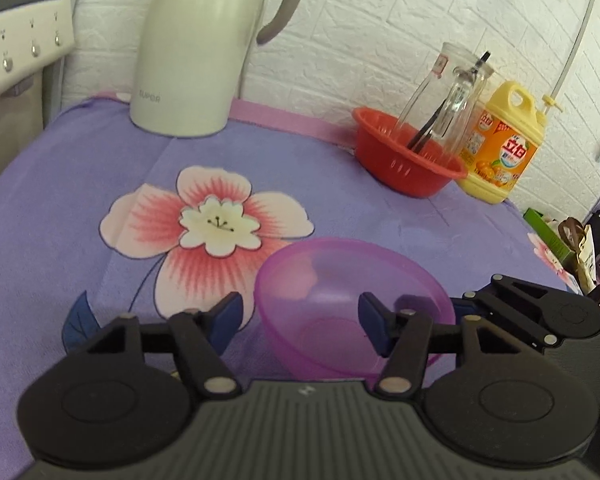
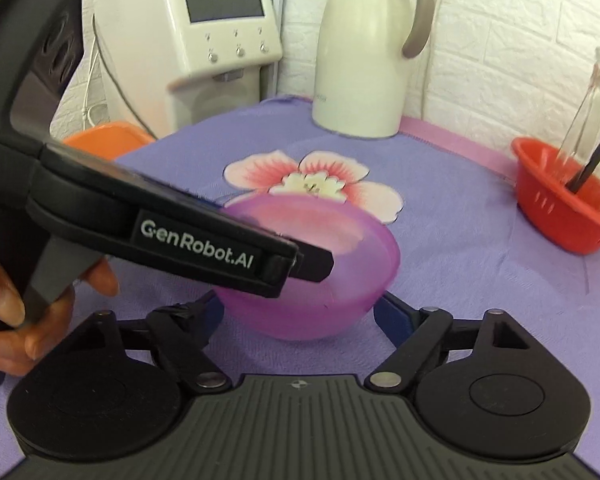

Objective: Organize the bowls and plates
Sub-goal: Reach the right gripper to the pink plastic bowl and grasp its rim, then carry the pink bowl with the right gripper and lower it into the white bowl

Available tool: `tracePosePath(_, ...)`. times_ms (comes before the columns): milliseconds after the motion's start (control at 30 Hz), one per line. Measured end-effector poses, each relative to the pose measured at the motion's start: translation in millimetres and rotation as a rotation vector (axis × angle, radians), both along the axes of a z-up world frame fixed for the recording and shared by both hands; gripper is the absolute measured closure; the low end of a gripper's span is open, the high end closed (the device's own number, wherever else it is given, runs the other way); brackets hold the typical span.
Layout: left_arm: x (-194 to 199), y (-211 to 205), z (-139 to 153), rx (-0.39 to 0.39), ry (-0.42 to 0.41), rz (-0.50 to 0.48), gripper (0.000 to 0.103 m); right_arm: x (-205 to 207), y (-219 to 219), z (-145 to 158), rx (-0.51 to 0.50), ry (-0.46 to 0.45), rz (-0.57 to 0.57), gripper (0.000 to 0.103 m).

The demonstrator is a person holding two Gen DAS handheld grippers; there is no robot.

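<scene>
A translucent purple bowl (image 1: 352,304) sits on the purple flowered cloth (image 1: 60,220). My left gripper (image 1: 300,320) is open, its right blue pad inside the bowl and its left pad outside the near-left rim. In the right wrist view the same bowl (image 2: 324,280) lies between the open fingers of my right gripper (image 2: 300,312), which flank its base. The left gripper's body (image 2: 160,232) crosses over the bowl from the left, its fingertips hidden at the rim. No plates are in view.
A white thermos jug (image 1: 196,44) stands at the back. A red colander (image 1: 408,160) holding glass bottles (image 1: 448,96) and a yellow detergent jug (image 1: 504,144) sit at the back right. A white machine (image 2: 188,32) and an orange basin (image 2: 104,140) are at the left.
</scene>
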State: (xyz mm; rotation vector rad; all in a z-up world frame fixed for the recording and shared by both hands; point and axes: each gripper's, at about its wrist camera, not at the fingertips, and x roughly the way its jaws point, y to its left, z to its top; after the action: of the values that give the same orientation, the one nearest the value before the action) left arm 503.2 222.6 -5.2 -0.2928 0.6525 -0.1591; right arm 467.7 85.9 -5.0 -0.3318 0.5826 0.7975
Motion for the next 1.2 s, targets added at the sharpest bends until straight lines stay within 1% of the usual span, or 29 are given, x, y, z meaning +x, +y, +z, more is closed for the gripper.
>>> tracePosePath(167,-23,-16,26,0.005,-0.06,-0.02,0.042,-16,-12,23,0.025,-0.058,-0.003,0.0)
tracePosePath(367,-68,-51,62,0.002,-0.118,-0.064,0.042,-51,-40,55,0.065,-0.097,-0.01,0.0)
tracePosePath(533,-110,-81,79,-0.013,-0.129,-0.094,0.042,-88,-70,76,0.105,-0.116,-0.024,0.0)
tracePosePath(667,-142,-106,88,-0.019,-0.14,-0.127,0.042,-127,-99,85,0.118,-0.148,-0.035,0.0)
tracePosePath(733,-157,-119,90,-0.025,-0.136,-0.146,0.042,-146,-113,85,0.122,-0.159,-0.044,0.0)
tracePosePath(833,-180,-142,84,-0.028,-0.121,-0.181,0.042,-171,-137,81,0.134,-0.148,-0.067,0.0)
tracePosePath(900,-194,-160,78,-0.024,-0.107,-0.214,0.042,-187,-153,76,0.14,-0.132,-0.091,0.0)
tracePosePath(1033,-219,-195,63,-0.04,-0.07,-0.283,0.042,-212,-186,64,0.147,-0.078,-0.145,0.0)
tracePosePath(1200,-241,-233,45,-0.028,-0.035,-0.352,0.042,-242,-220,46,0.118,-0.035,-0.199,0.0)
